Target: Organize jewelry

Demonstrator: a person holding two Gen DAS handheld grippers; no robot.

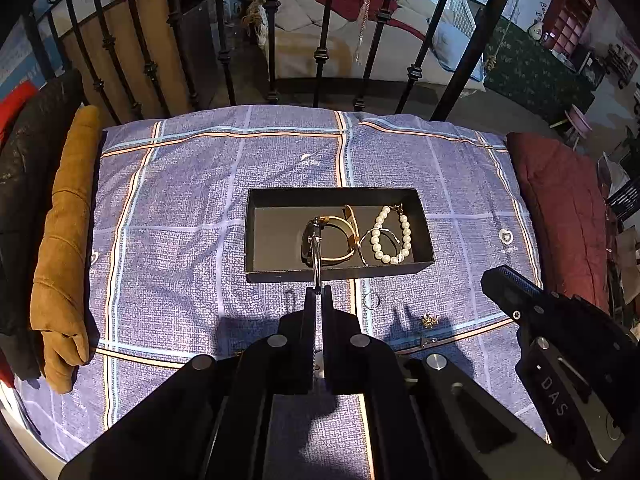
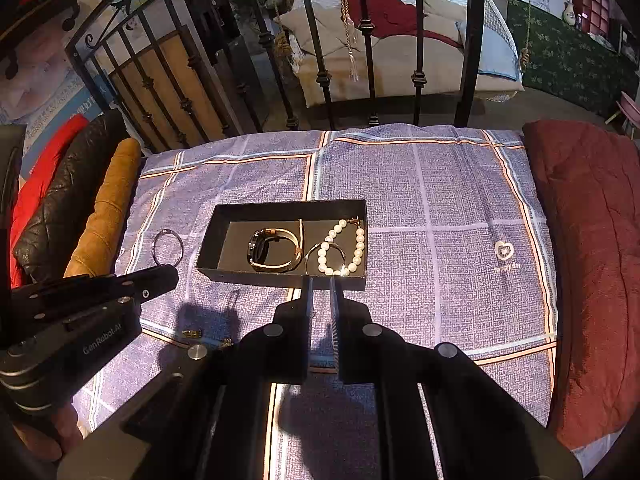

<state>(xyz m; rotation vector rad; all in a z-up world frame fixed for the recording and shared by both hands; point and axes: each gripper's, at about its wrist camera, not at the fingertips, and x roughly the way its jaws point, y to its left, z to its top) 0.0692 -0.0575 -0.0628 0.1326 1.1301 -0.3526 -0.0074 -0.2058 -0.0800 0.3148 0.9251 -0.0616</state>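
Black cardboard forms the open box (image 1: 256, 236) resting on a blue plaid bedspread (image 1: 180, 184). Inside it, from left to right, lie a gold-strapped watch (image 1: 330, 240), a thin silver bangle (image 1: 364, 246) and a pearl bracelet (image 1: 392, 238), the bangle touching the pearls. The left gripper (image 1: 319, 292) is pressed together on a silver ring bangle (image 1: 317, 258), holding it upright just near the box's near wall. The right gripper (image 2: 321, 280) hovers near the box's near right corner, its fingers (image 2: 307, 292) slightly parted with nothing between them. On the bedspread near the grippers lie a small ring (image 1: 372, 300) and small gold earrings (image 1: 429, 321).
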